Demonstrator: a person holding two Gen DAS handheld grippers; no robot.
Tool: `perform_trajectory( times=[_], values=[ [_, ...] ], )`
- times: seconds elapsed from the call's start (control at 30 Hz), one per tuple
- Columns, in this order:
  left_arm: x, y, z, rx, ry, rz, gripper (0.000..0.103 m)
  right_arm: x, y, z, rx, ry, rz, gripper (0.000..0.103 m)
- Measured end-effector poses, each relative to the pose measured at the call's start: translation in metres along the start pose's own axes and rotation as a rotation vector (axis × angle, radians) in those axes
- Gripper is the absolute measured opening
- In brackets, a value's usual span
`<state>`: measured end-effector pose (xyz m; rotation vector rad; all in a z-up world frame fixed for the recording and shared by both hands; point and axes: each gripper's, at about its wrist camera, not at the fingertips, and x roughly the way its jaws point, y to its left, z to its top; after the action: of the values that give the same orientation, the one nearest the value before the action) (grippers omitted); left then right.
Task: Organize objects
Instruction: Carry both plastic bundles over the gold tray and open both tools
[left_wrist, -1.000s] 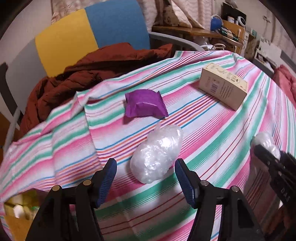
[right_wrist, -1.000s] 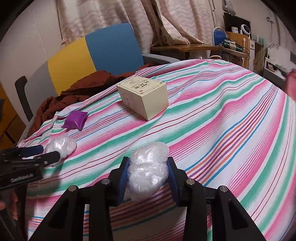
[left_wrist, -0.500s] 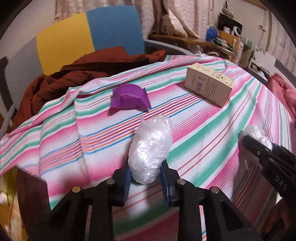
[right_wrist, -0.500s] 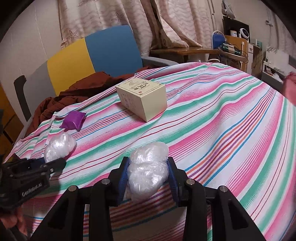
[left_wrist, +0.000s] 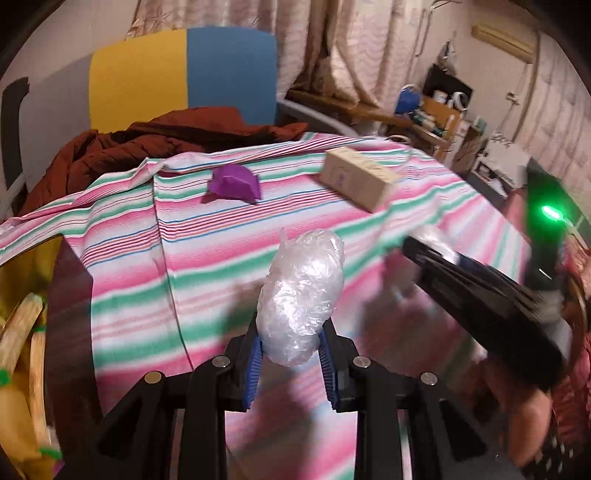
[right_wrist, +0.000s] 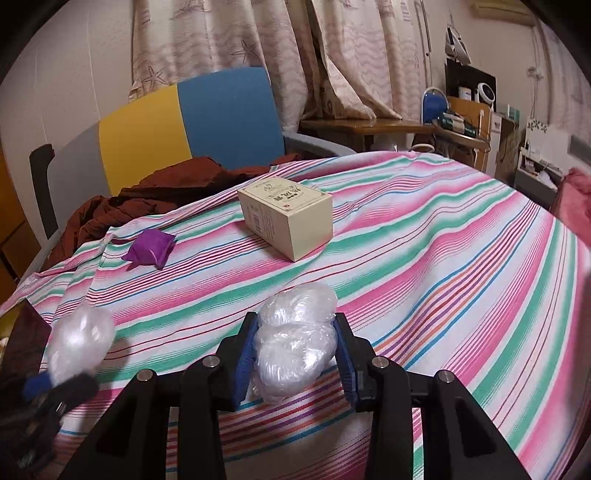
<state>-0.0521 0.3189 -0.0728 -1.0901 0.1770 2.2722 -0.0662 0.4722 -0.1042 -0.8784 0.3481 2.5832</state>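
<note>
**Both bundles gripped, awaiting placement**

While each pair of fingers pinches a plastic-wrapped bundle, the step in hand appears to be the carry that follows pickup. The left gripper (left_wrist: 290, 360) clamps its blue pads on the lower end of the left bundle (left_wrist: 301, 295), whose long axis runs straight away from the fingers, the twisted tip pointing toward the far edge of the striped cloth (left_wrist: 207, 258); it seems lifted clear of the desk. The right gripper (right_wrist: 295, 360) squeezes the right bundle (right_wrist: 295, 343) across its width, the long axis likewise pointing forward, low over the cloth. Farther out lie a purple packet (right_wrist: 149, 248) and a cream box (right_wrist: 290, 216), well apart from both bundles. Next, a destination must be chosen; a likely one is beside these items, with the soft wrap released gently.
</note>
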Motion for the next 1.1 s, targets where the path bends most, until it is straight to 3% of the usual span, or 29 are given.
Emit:
perform_trajectory(
  times=[0.23, 0.4, 0.63, 1.1],
  values=[
    [-0.048, -0.001, -0.03, 0.027, -0.048, -0.045, 0.027, -0.013, 0.002, 0.0, -0.009, -0.046, -0.012, 0.04],
    [-0.086, 0.01, -0.05, 0.047, -0.097, -0.035, 0.027, -0.027, 0.009, -0.008, -0.025, -0.031, 0.027, 0.04],
    [-0.116, 0.041, -0.063, -0.027, -0.135, -0.027, 0.027, -0.048, 0.026, -0.018, -0.061, -0.002, 0.087, 0.04],
    [-0.157, 0.101, -0.095, -0.153, -0.162, 0.053, 0.027, -0.128, 0.1, -0.027, -0.098, 0.0, 0.372, 0.04]
  ],
)
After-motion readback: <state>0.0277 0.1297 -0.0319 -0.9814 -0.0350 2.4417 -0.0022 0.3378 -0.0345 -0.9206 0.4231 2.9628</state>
